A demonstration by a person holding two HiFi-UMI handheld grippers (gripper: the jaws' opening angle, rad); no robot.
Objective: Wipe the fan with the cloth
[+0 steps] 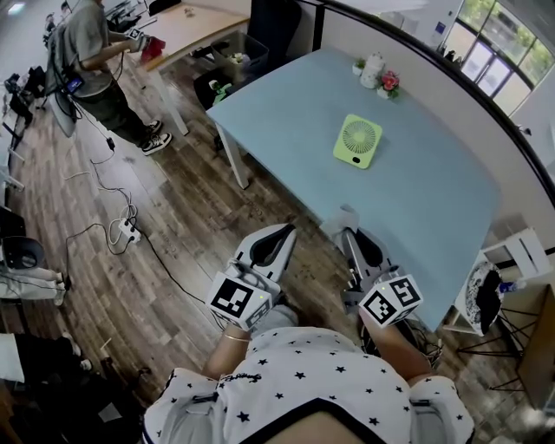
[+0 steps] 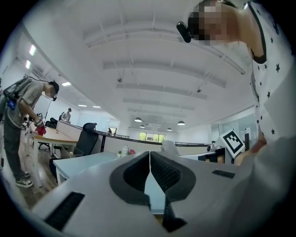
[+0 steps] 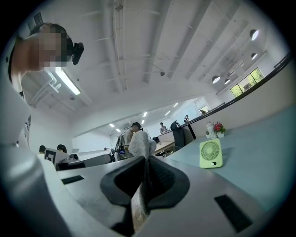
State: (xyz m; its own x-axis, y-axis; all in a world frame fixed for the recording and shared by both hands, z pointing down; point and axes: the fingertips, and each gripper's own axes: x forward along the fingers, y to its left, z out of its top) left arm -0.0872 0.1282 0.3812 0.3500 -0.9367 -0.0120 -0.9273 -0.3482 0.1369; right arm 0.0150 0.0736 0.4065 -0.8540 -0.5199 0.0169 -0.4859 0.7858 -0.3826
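— Where is the fan?

— The green fan (image 1: 357,140) stands upright on the pale blue table (image 1: 442,208), about midway across it, with its round grille turned toward me. From my right gripper view it sits to the right of the jaws, well apart from them.

— And the cloth?

— The grey cloth (image 3: 142,144) is in my right gripper (image 3: 146,176). The jaws are clamped on it. A bunched end sticks up past the tips and a strip runs down between the pads.

— What about your other hand?

— My left gripper (image 2: 150,162) has its jaws closed tip to tip, and only the table top shows through the slit below them.

— Where are the two of you relative to the table?

— In the head view both grippers are close in front of my chest, side by side and pointing at the table. The right one reaches the near edge with the cloth just over it, and the left one hangs over the wooden floor (image 1: 173,217) beside the table leg.

— Anything else on the table?

— At the far corner there's a small white pot (image 1: 373,69) with pink flowers (image 1: 389,82) beside it, I think; they're too small to be sure. Another person (image 1: 95,52) stands at a wooden desk (image 1: 186,26) off to the left.
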